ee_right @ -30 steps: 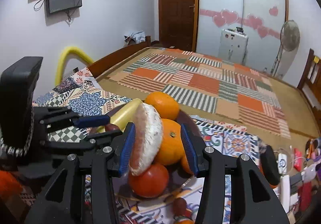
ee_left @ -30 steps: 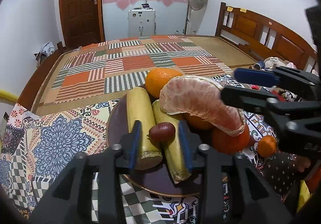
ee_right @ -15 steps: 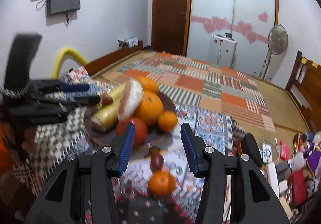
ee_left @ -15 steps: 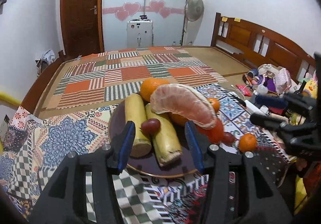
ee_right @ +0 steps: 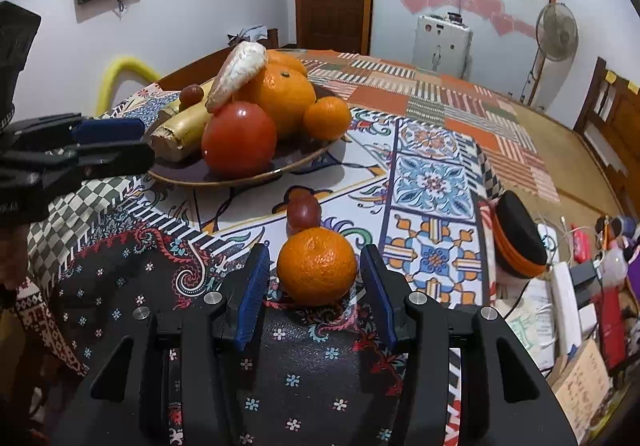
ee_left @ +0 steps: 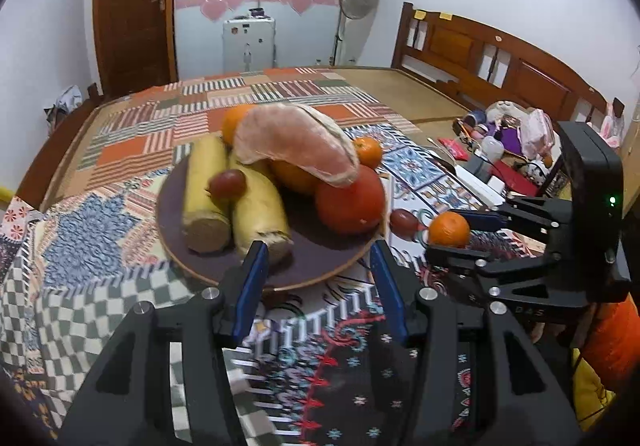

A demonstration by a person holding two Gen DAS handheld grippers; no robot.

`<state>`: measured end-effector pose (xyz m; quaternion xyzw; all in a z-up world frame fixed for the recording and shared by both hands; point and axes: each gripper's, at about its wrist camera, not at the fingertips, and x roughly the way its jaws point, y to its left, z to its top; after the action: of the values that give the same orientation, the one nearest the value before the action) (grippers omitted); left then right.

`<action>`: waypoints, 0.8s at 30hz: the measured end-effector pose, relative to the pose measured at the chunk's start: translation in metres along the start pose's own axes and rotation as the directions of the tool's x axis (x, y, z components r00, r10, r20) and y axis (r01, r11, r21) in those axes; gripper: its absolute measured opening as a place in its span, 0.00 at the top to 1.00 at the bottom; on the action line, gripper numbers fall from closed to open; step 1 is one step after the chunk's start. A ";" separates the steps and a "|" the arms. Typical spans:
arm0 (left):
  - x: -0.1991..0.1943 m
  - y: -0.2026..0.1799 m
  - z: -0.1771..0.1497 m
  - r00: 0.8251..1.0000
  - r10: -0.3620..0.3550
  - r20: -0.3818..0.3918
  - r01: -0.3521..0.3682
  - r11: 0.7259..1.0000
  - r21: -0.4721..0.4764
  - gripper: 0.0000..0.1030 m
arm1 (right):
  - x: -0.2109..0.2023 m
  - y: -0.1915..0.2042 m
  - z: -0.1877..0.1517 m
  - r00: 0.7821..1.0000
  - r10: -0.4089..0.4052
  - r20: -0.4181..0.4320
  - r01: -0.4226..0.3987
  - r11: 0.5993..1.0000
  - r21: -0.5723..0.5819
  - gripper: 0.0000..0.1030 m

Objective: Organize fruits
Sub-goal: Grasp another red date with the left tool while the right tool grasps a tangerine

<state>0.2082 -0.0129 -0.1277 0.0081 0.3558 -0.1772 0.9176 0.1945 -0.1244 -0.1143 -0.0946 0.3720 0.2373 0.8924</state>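
Note:
A dark round plate (ee_left: 320, 258) on the patterned cloth holds two bananas (ee_left: 256, 202), a pomelo wedge (ee_left: 296, 144), oranges, a tomato (ee_left: 348, 202) and a small red fruit (ee_left: 228, 182). The plate (ee_right: 192, 174) also shows in the right wrist view. A loose mandarin (ee_right: 316, 266) lies on the cloth between the open fingers of my right gripper (ee_right: 316, 282), not touched by the pads. A small dark red fruit (ee_right: 304, 210) lies just behind it. My left gripper (ee_left: 316, 278) is open and empty at the plate's near rim.
A black and orange object (ee_right: 516, 242) and a clutter of small items (ee_right: 592, 270) lie to the right of the mandarin. The bed with a striped quilt (ee_left: 240, 102) stretches behind the plate, with a wooden headboard (ee_left: 500, 58) at the right.
Both grippers have pulled back from the plate. The right gripper has swung right and down, so the loose mandarin now sits between its fingers. The left gripper has let the small red fruit rest on the bananas.

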 end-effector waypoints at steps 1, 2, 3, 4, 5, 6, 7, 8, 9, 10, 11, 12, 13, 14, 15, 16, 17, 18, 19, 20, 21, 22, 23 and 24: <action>0.002 -0.002 0.000 1.000 -0.005 -0.003 0.005 1.000 0.000 0.49 | -0.001 0.000 -0.001 1.000 0.002 0.003 -0.002 1.000 0.003 0.65; 0.004 -0.004 0.000 1.000 -0.011 -0.005 0.011 1.000 0.000 0.49 | -0.002 0.000 -0.001 1.000 0.001 0.005 -0.001 1.000 0.004 0.66; 0.006 -0.009 -0.001 1.000 -0.019 -0.008 0.019 1.000 0.003 0.49 | -0.004 -0.002 -0.002 1.000 0.005 0.007 -0.005 1.000 0.010 0.66; 0.009 -0.013 -0.001 1.000 -0.026 -0.015 0.027 1.000 0.008 0.49 | -0.006 -0.003 -0.003 1.000 0.011 0.013 -0.011 1.000 0.017 0.66; 0.011 -0.016 -0.001 0.999 -0.034 -0.021 0.034 0.999 0.014 0.49 | -0.009 -0.005 -0.003 1.000 0.011 0.021 -0.011 1.000 0.022 0.66; 0.013 -0.022 -0.002 0.999 -0.045 -0.025 0.046 0.999 0.019 0.49 | -0.013 -0.007 -0.004 0.999 0.006 0.032 -0.007 1.000 0.027 0.66; 0.015 -0.027 -0.002 0.998 -0.051 -0.029 0.052 0.998 0.023 0.49 | -0.018 -0.010 -0.005 0.999 0.002 0.044 -0.004 0.999 0.034 0.66; 0.017 -0.032 -0.001 0.998 -0.058 -0.034 0.060 0.998 0.030 0.51 | -0.021 -0.012 -0.005 0.999 -0.001 0.054 -0.002 0.999 0.040 0.66; 0.018 -0.037 -0.002 0.997 -0.066 -0.037 0.068 0.997 0.034 0.52 | -0.026 -0.015 -0.006 0.998 -0.005 0.064 0.002 0.999 0.048 0.66; 0.019 -0.041 -0.001 0.996 -0.073 -0.040 0.075 0.997 0.036 0.52 | -0.029 -0.017 -0.007 0.997 -0.011 0.072 0.007 0.999 0.053 0.66; 0.021 -0.046 -0.001 0.995 -0.085 -0.044 0.087 0.996 0.037 0.53 | -0.035 -0.020 -0.007 0.996 -0.022 0.083 0.018 0.998 0.058 0.66; 0.023 -0.050 0.000 0.995 -0.093 -0.048 0.095 0.995 0.038 0.53 | -0.037 -0.022 -0.007 0.996 -0.026 0.089 0.021 0.998 0.060 0.66; 0.026 -0.055 0.001 0.994 -0.100 -0.053 0.102 0.994 0.044 0.53 | -0.040 -0.024 -0.008 0.995 -0.027 0.096 0.020 0.998 0.065 0.66; 0.028 -0.058 0.002 0.993 -0.101 -0.057 0.104 0.993 0.049 0.53 | -0.043 -0.026 -0.008 0.994 -0.025 0.104 0.017 0.997 0.073 0.66; 0.031 -0.063 0.003 0.993 -0.100 -0.062 0.103 0.993 0.058 0.54 | -0.046 -0.028 -0.009 0.994 -0.023 0.111 0.014 0.997 0.079 0.66; 0.036 -0.066 0.004 0.993 -0.095 -0.068 0.099 0.993 0.064 0.54 | -0.048 -0.029 -0.009 0.993 -0.020 0.116 0.011 0.996 0.084 0.66; 0.041 -0.070 0.006 0.993 -0.088 -0.077 0.093 0.994 0.065 0.55 | -0.050 -0.031 -0.010 0.992 -0.015 0.124 0.004 0.996 0.093 0.66; 0.044 -0.071 0.007 0.994 -0.078 -0.081 0.083 0.994 0.064 0.56 | -0.052 -0.034 -0.011 0.991 -0.006 0.132 -0.008 0.995 0.104 0.66; 0.050 -0.073 0.009 0.994 -0.058 -0.091 0.064 0.996 0.063 0.57 | -0.052 -0.037 -0.010 0.990 0.000 0.138 -0.015 0.994 0.109 0.66; 0.055 -0.075 0.012 0.993 -0.047 -0.107 0.054 0.996 0.064 0.60 | -0.054 -0.038 -0.011 0.989 0.008 0.146 -0.025 0.993 0.115 0.66; 0.058 -0.077 0.014 0.992 -0.050 -0.114 0.057 0.996 0.066 0.62 | -0.056 -0.039 -0.012 0.988 0.013 0.153 -0.031 0.992 0.119 0.66; 0.060 -0.079 0.016 0.992 -0.039 -0.117 0.047 0.997 0.068 0.63 | -0.058 -0.039 -0.012 0.987 0.015 0.159 -0.034 0.992 0.120 0.66; 0.062 -0.081 0.018 0.993 -0.023 -0.118 0.032 0.997 0.071 0.63 | -0.058 -0.039 -0.013 0.987 0.015 0.162 -0.034 0.992 0.119 0.66; 0.064 -0.082 0.020 0.992 -0.017 -0.122 0.026 0.997 0.076 0.63 | -0.058 -0.040 -0.013 0.986 0.014 0.165 -0.034 0.992 0.120 0.66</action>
<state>0.2378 -0.1134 -0.1452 0.0505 0.4039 -0.1999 0.8913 0.1708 -0.1841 -0.0826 -0.0155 0.3124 0.2319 0.9211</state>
